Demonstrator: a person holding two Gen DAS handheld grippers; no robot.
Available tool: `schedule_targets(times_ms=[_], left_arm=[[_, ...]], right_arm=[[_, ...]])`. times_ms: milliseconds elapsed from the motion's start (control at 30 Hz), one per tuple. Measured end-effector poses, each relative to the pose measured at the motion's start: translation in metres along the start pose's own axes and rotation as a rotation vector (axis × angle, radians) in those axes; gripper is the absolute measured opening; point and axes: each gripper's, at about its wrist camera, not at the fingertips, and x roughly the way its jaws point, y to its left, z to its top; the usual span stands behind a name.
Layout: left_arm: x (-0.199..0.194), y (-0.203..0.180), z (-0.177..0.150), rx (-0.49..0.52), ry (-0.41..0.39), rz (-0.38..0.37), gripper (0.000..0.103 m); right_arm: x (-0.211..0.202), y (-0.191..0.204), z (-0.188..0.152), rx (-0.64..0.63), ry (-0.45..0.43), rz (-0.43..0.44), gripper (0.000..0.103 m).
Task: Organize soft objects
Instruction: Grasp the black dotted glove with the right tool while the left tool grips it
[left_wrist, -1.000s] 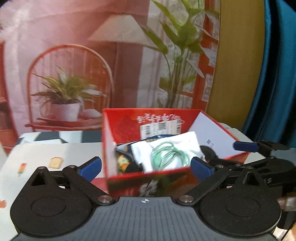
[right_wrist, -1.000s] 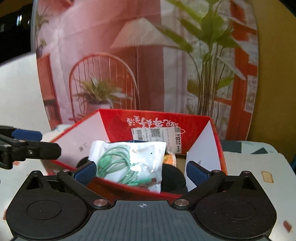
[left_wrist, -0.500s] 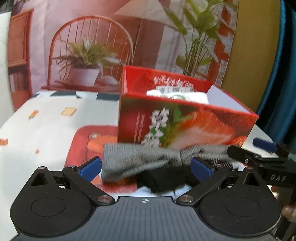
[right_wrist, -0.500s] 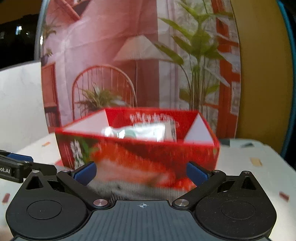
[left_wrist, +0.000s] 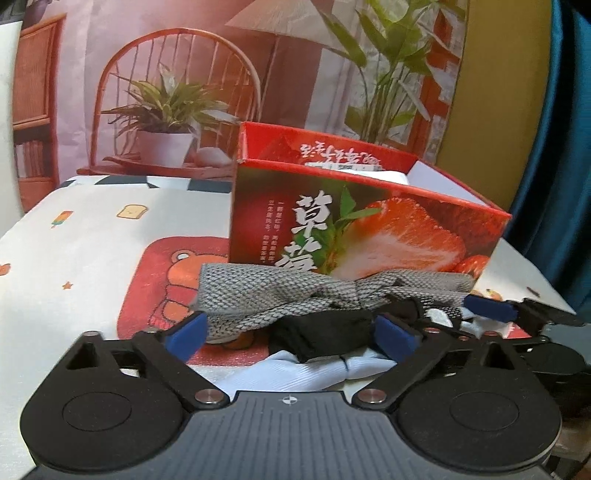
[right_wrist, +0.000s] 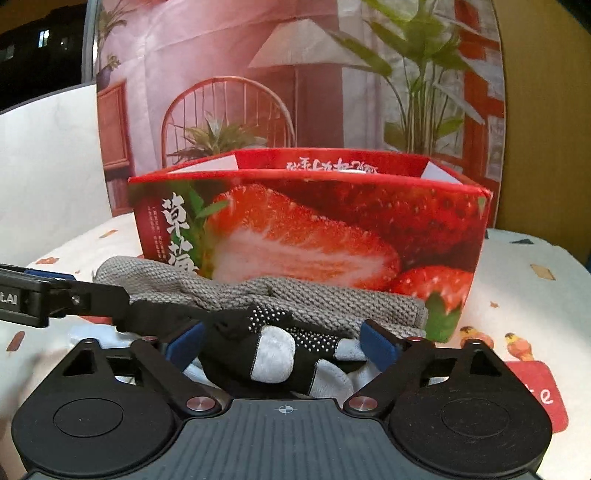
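A grey knitted cloth (left_wrist: 280, 291) lies on the table against the front of a red strawberry box (left_wrist: 369, 229). A black glove with grey patches and white dots (right_wrist: 280, 347) lies on a pale blue cloth (left_wrist: 295, 373) in front of it. My left gripper (left_wrist: 291, 332) is open, low over the black piece, its fingers either side of the pile. My right gripper (right_wrist: 282, 345) is open, its fingers either side of the glove. The grey cloth (right_wrist: 295, 295) and box (right_wrist: 314, 229) also show in the right wrist view. Each gripper shows in the other's view.
The box stands on a white tablecloth (left_wrist: 92, 240) with cartoon prints and a red bear patch. A printed backdrop of a chair, lamp and plants hangs behind. A blue curtain (left_wrist: 561, 147) hangs at the right.
Both grippers have dropped from above the box's open top to table level in front of it. The cloth pile now lies between their fingers. Both stayed open.
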Motion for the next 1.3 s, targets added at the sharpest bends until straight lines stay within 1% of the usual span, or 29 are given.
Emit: schedule_targets(times_ms=[33, 100, 133, 167, 200, 333, 500, 533, 600, 633, 667, 700, 833, 933, 1167, 1233, 1300], left_arm=[[0.0, 0.001, 0.001, -0.008, -0.002, -0.011, 0.084], [0.0, 0.004, 0.003, -0.028, -0.003, -0.032, 0.069], [0.0, 0.005, 0.003, -0.039, -0.003, -0.047, 0.065], [0.002, 0.005, 0.004, -0.045, 0.001, -0.062, 0.059], [0.005, 0.004, 0.004, -0.045, 0.01, -0.072, 0.057], [0.019, -0.001, 0.001, -0.031, 0.059, -0.079, 0.057], [0.041, 0.0, -0.002, -0.061, 0.127, -0.085, 0.057], [0.045, 0.001, -0.003, -0.069, 0.138, -0.09, 0.055], [0.049, 0.003, -0.004, -0.063, 0.148, -0.098, 0.036], [0.049, 0.004, -0.005, -0.056, 0.144, -0.096, 0.033], [0.048, 0.006, -0.005, -0.06, 0.138, -0.11, 0.026], [0.046, 0.007, -0.006, -0.063, 0.133, -0.117, 0.022], [0.039, 0.004, -0.011, -0.016, 0.117, -0.094, 0.022], [0.035, 0.006, -0.016, -0.025, 0.118, -0.097, 0.022], [0.034, 0.01, -0.02, -0.039, 0.114, -0.112, 0.022], [0.035, 0.01, -0.02, -0.032, 0.112, -0.113, 0.022], [0.035, 0.008, -0.02, -0.019, 0.112, -0.109, 0.022]], right_arm=[[0.001, -0.002, 0.0, 0.007, 0.003, 0.002, 0.084], [0.003, -0.006, 0.0, 0.03, 0.017, 0.008, 0.081], [0.005, -0.009, 0.0, 0.043, 0.026, 0.012, 0.08], [0.006, -0.011, 0.0, 0.053, 0.032, 0.014, 0.08], [0.008, -0.013, 0.0, 0.064, 0.039, 0.016, 0.079], [0.011, -0.014, 0.0, 0.067, 0.052, 0.016, 0.079], [0.012, -0.013, -0.001, 0.075, 0.056, 0.022, 0.079], [0.013, -0.013, -0.001, 0.079, 0.058, 0.024, 0.079], [0.014, -0.013, -0.001, 0.08, 0.063, 0.027, 0.08], [0.015, -0.013, -0.001, 0.08, 0.067, 0.03, 0.08], [0.016, -0.014, -0.001, 0.08, 0.07, 0.032, 0.08], [0.016, -0.014, -0.001, 0.083, 0.073, 0.036, 0.08], [0.018, -0.017, -0.001, 0.1, 0.088, 0.059, 0.082], [0.022, -0.021, 0.0, 0.118, 0.117, 0.093, 0.084], [0.024, -0.023, 0.0, 0.13, 0.137, 0.1, 0.084], [0.027, -0.023, 0.001, 0.129, 0.156, 0.108, 0.087], [0.028, -0.024, 0.002, 0.136, 0.16, 0.112, 0.087]])
